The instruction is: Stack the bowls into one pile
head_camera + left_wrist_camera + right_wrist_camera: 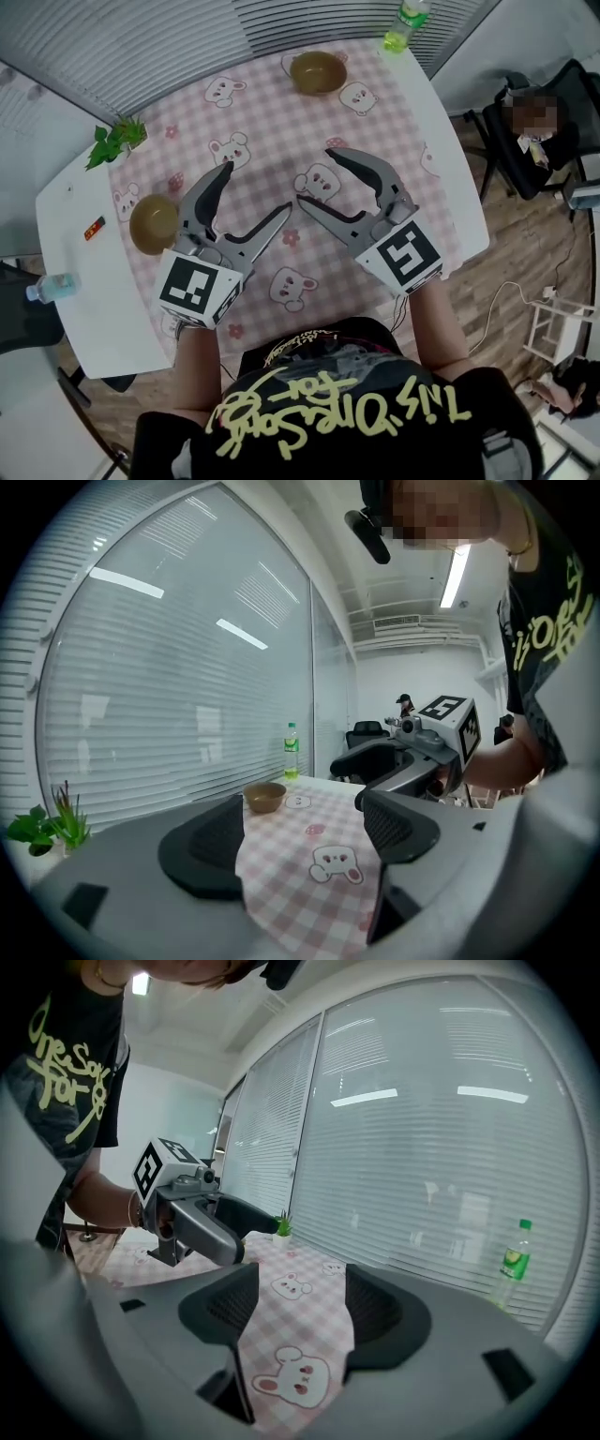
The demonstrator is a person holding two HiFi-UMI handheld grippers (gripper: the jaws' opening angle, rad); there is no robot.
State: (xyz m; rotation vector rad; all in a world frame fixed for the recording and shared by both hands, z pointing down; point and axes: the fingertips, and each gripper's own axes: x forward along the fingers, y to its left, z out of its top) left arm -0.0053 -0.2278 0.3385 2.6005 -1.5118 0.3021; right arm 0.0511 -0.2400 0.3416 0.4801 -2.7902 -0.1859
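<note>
Left gripper (258,187) and right gripper (315,175) gape empty over the bear-print pink tablecloth (272,122) beside window blinds (141,37).

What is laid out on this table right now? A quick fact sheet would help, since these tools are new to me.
Bowls: two, brown, lying apart
Far bowl: near the table's far edge
Left bowl: beside the left tool
Pile: not yet started
Left tool: open, holding nothing
Right tool: open, holding nothing
Cover: pink checked cloth with bears
Extras: green bottle, small plant
</note>
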